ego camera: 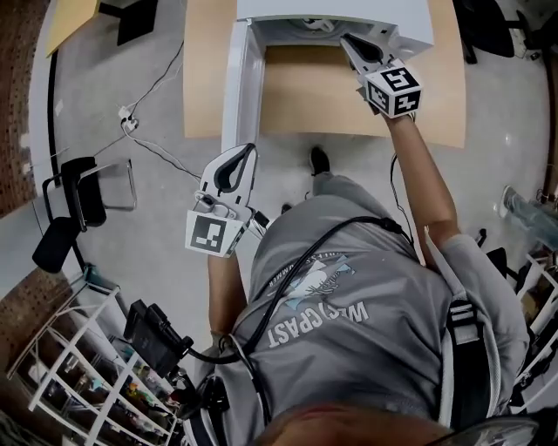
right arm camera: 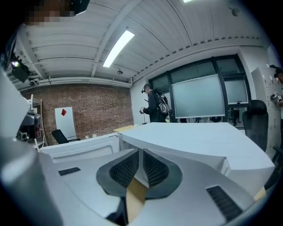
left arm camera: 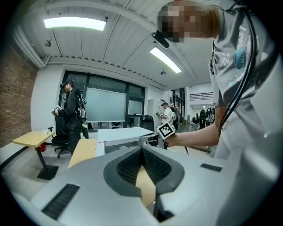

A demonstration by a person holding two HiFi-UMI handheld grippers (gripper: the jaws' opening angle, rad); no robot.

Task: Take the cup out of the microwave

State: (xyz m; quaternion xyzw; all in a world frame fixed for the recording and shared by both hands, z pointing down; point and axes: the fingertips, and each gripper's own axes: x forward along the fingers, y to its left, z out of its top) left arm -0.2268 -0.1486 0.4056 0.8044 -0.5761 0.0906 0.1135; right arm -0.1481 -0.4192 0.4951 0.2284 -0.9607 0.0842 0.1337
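A white microwave (ego camera: 349, 13) stands on a wooden table (ego camera: 209, 70), its door (ego camera: 242, 83) swung open to the left. Inside the dark opening a pale rounded shape (ego camera: 316, 26) shows; I cannot tell that it is the cup. My right gripper (ego camera: 346, 37) is shut and empty at the right side of the opening. In the right gripper view the shut right gripper (right arm camera: 141, 152) points at the microwave's front corner (right arm camera: 132, 143). My left gripper (ego camera: 248, 148) hangs shut near the door's outer edge, holding nothing. In the left gripper view the left gripper (left arm camera: 142, 150) faces the microwave (left arm camera: 119, 134).
Cables (ego camera: 131, 122) trail over the floor left of the table. A black chair (ego camera: 74, 200) and a white wire rack (ego camera: 78, 366) stand at the lower left. A person (left arm camera: 70, 110) stands by a yellow desk (left arm camera: 31, 139) far behind.
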